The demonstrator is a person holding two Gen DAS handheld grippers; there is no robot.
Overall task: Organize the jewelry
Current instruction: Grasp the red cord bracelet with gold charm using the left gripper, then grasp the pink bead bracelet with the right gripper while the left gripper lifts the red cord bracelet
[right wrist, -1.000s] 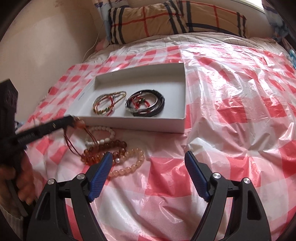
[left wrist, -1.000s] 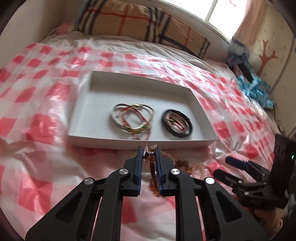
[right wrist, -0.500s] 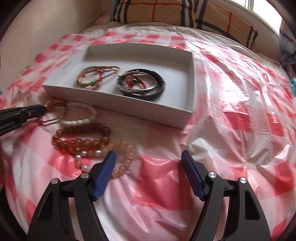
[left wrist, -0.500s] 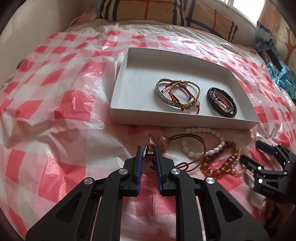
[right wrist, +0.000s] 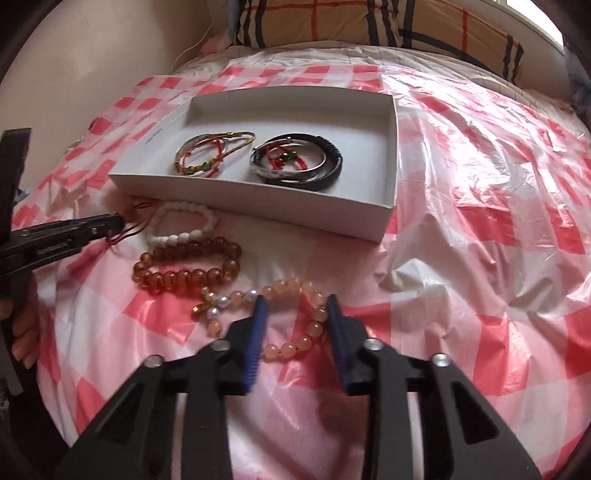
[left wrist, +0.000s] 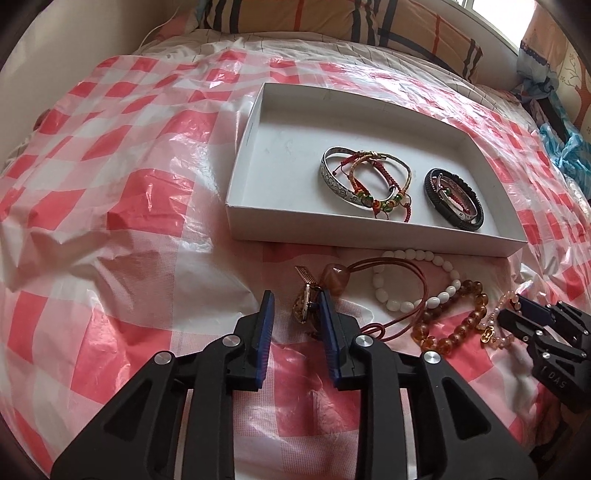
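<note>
A white tray on the bed holds a silver bangle with red cord bracelets and a black bracelet. In front of it lie a white bead bracelet, an amber bead bracelet and a pink bead bracelet. My left gripper is open over the gold charm of a red cord necklace. My right gripper is open and straddles the pink bracelet.
A red and white checked plastic sheet covers the bed. A plaid pillow lies at the back against the wall. Blue cloth sits at the far right edge.
My left gripper has opened and let go of the necklace charm on the sheet. My right gripper has moved down and left over the pink bracelet and narrowed.
</note>
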